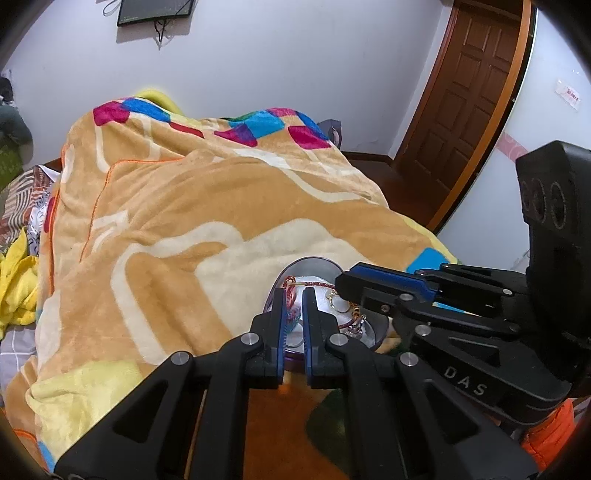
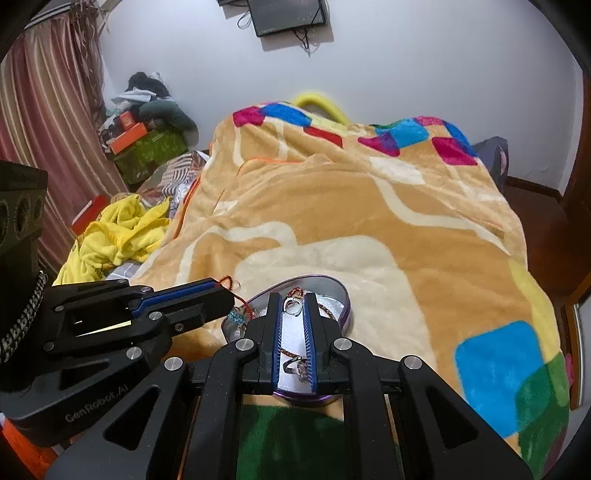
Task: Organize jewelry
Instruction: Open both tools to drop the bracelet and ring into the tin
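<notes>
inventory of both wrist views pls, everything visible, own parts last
tin: 1, purple rim, white lining, on blanket under both tongs
braided cord bracelets: count unclear, red-brown, in tin
rings: at least 2, metal, in tin
beaded strand: 1, blue and red, at left tongs' tips over tin edge
blanket: 1, tan with cream and coloured blocks, over bed
yellow cloth: 1, left of blanket
door: 1, brown, right wall
screen: 1, black, on wall
left tongs: black, blue pads, narrow gap
right tongs: same, narrow gap
</notes>
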`<action>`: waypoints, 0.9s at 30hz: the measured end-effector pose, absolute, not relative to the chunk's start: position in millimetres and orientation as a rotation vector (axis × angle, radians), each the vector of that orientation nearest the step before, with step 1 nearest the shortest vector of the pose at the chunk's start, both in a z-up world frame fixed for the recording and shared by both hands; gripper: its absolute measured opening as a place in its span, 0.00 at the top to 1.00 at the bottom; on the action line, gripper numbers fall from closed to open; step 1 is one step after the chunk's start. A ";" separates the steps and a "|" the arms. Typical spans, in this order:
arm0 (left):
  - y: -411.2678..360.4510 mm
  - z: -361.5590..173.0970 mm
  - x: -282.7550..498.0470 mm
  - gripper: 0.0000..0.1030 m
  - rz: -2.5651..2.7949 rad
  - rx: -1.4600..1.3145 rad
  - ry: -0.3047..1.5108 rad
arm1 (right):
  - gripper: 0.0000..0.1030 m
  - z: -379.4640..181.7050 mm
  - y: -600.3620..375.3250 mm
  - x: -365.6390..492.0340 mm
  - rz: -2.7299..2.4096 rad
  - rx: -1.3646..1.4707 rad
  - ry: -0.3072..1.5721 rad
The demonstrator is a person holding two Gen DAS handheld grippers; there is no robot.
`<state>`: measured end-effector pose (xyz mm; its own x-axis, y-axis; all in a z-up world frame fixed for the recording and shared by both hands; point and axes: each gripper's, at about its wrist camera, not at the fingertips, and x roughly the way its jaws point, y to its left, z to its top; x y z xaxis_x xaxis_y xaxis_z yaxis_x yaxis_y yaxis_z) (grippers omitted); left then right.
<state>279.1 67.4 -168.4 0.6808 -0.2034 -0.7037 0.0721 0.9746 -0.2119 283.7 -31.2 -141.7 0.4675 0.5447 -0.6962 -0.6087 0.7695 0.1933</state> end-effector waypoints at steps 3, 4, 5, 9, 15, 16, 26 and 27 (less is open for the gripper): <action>68.1 -170.1 281.4 0.94 -0.152 -0.171 0.815 | 0.90 -146.5 -28.0 287.6 0.713 -0.095 0.839; 68.9 -170.5 281.9 0.94 -0.150 -0.174 0.817 | 0.90 -148.0 -27.3 288.3 0.710 -0.101 0.843; 69.6 -170.7 282.5 0.94 -0.151 -0.177 0.818 | 0.90 -149.6 -26.9 289.0 0.710 -0.106 0.848; 72.0 -169.7 280.9 0.94 -0.145 -0.182 0.816 | 0.90 -153.7 -27.4 290.0 0.699 -0.123 0.858; 76.9 -164.5 275.5 0.91 -0.131 -0.184 0.808 | 0.90 -154.8 -25.7 289.4 0.695 -0.148 0.873; 77.8 -162.6 273.8 0.91 -0.127 -0.184 0.805 | 0.90 -153.7 -25.3 287.8 0.689 -0.159 0.867; 84.7 -133.0 251.3 0.78 -0.094 -0.185 0.744 | 0.84 -130.1 -27.8 270.9 0.668 -0.192 0.810; 84.8 -128.8 248.1 0.78 -0.094 -0.184 0.735 | 0.84 -126.8 -28.5 268.7 0.667 -0.193 0.802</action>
<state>248.1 84.8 -128.8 0.7387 -0.1494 -0.6572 0.0205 0.9796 -0.1997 268.7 -28.5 -126.8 0.5055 0.4781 -0.7182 -0.6189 0.7809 0.0842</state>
